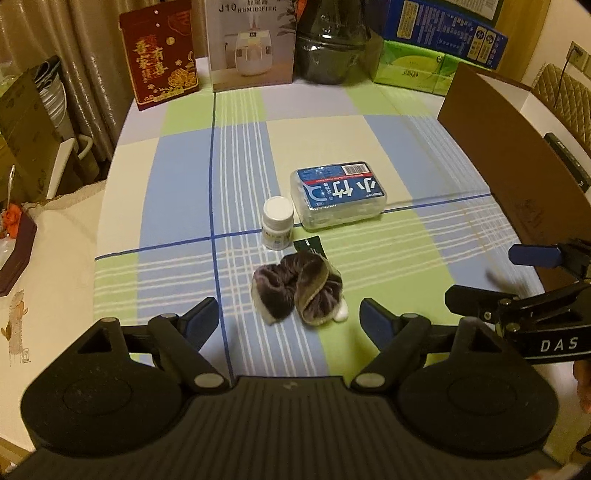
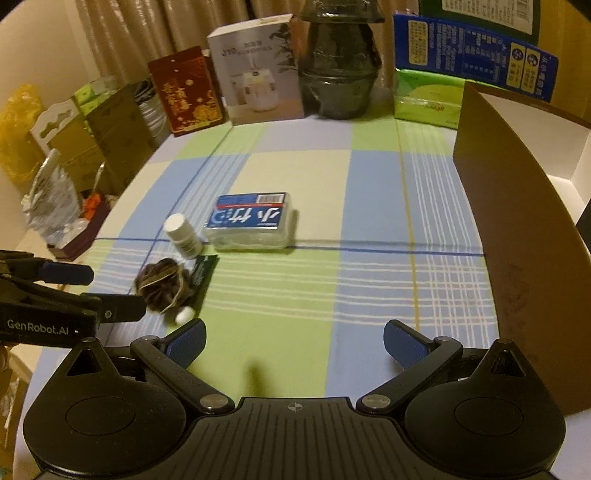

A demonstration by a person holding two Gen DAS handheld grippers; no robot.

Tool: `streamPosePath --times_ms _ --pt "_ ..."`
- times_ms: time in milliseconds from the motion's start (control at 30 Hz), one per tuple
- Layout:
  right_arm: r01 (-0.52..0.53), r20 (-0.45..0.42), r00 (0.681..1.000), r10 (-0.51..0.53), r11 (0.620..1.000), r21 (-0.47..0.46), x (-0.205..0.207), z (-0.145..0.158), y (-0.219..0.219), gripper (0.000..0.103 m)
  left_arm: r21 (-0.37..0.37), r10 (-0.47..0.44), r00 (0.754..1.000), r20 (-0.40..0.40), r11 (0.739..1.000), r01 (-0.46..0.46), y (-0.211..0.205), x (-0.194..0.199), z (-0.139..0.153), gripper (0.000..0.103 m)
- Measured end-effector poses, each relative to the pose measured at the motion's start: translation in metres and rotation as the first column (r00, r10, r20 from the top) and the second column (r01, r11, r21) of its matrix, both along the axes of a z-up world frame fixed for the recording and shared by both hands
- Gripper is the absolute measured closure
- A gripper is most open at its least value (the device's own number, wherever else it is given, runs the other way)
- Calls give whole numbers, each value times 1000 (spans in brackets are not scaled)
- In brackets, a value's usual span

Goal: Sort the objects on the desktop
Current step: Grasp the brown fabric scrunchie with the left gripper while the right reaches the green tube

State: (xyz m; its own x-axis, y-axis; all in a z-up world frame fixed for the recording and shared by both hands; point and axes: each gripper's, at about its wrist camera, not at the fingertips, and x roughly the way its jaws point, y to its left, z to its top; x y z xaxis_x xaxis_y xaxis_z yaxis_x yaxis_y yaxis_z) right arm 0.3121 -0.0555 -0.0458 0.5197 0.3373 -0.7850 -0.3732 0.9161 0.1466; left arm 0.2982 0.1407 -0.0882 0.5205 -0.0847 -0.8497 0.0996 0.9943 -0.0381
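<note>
A dark velvet scrunchie (image 1: 295, 291) (image 2: 162, 284) lies on the checked tablecloth, partly over a dark green card (image 1: 310, 245) (image 2: 203, 273). My left gripper (image 1: 288, 319) (image 2: 96, 291) is open just before the scrunchie, a finger to each side, not touching it. Behind the scrunchie stand a white pill bottle (image 1: 277, 221) (image 2: 183, 234) and a clear plastic box with a blue label (image 1: 338, 194) (image 2: 251, 221). My right gripper (image 2: 295, 339) (image 1: 506, 277) hangs open over bare cloth to the right, with nothing between its fingers. A small white piece (image 1: 341, 314) sits at the scrunchie's near edge.
An open brown cardboard box (image 1: 509, 155) (image 2: 517, 221) stands along the right side. At the back are a red gift box (image 1: 162, 62), a humidifier carton (image 1: 251, 44), a dark pot (image 1: 332, 48), a green tissue pack (image 1: 410, 70) and a blue carton (image 1: 443, 33). The table edge curves on the left.
</note>
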Motion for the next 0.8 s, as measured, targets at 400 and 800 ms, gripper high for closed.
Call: streamPosePath --times_ms 400,800 --pt "55 -39 998 -56 998 -10 21 -15 3 3 -30 -13 1000 -27 999 12 3 31 -25 24" --pt "19 -56 998 -19 1000 -6 34 -20 19 3 -62 -32 998 -55 998 29 26 37 -35 71"
